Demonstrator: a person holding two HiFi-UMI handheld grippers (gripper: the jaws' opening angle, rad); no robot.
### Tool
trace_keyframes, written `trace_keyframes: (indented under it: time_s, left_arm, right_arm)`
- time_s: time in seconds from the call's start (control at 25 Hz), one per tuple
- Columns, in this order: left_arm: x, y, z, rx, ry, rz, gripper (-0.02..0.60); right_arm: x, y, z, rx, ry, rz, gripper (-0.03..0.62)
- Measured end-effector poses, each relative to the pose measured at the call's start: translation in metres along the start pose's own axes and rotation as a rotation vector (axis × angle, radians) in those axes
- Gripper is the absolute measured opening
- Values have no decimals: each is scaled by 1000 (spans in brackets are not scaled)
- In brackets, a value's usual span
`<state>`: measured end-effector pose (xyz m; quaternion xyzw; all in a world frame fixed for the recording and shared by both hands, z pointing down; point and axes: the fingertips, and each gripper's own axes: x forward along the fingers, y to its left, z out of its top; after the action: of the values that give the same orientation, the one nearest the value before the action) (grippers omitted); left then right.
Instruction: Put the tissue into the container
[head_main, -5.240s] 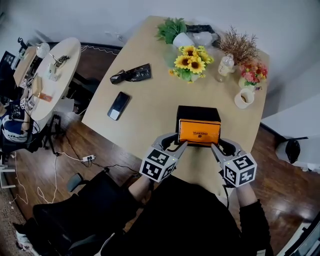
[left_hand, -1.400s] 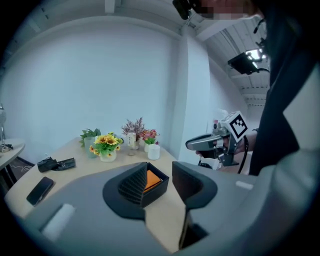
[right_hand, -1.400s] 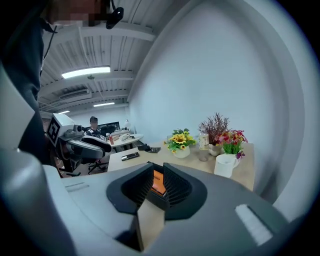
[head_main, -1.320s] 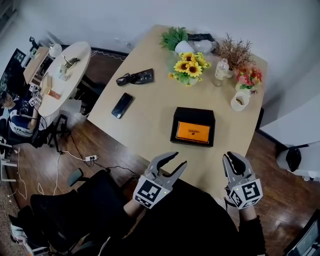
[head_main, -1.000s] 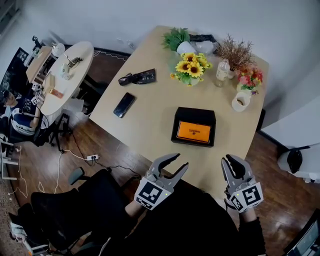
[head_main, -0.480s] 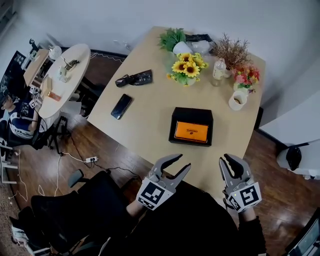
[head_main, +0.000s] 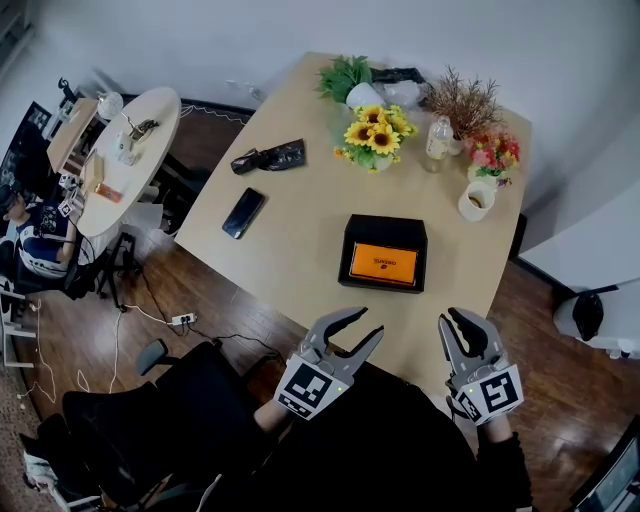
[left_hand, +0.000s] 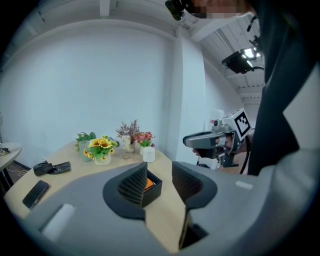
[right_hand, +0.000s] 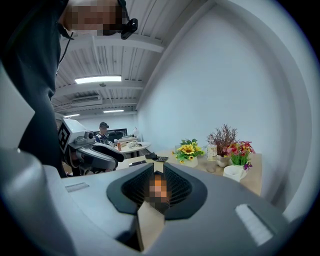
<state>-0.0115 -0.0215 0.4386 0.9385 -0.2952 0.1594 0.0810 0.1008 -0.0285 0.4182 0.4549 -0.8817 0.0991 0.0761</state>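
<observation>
The orange tissue pack (head_main: 384, 264) lies flat inside the black container (head_main: 386, 229), which sits on the tan table (head_main: 300, 215) towards its near edge, with a phone (head_main: 240, 212) well off to its left and a vase of sunflowers (head_main: 372, 135) and a white mug (head_main: 476, 201) beyond it. The left gripper (head_main: 370, 322) hangs at the table's near edge, well apart from the container, jaws parted with nothing between them. The right gripper (head_main: 451, 318) is alongside, empty, its jaws only a narrow slit apart.
</observation>
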Motion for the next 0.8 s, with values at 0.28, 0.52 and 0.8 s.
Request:
trace_keyframes:
  time_s: [0.28,0.52,0.8]
  left_arm:
    - [2,1,-1,-3,3,0,137]
    - [3,0,1,-1,1,-4,137]
    - [4,-1,-2,0,8,-9,137]
  right_arm:
    - [1,0,-1,4,5,2,58]
    - [0,0,-1,0,7,3,57]
    - [1,5,-7,-20,24,13,49]
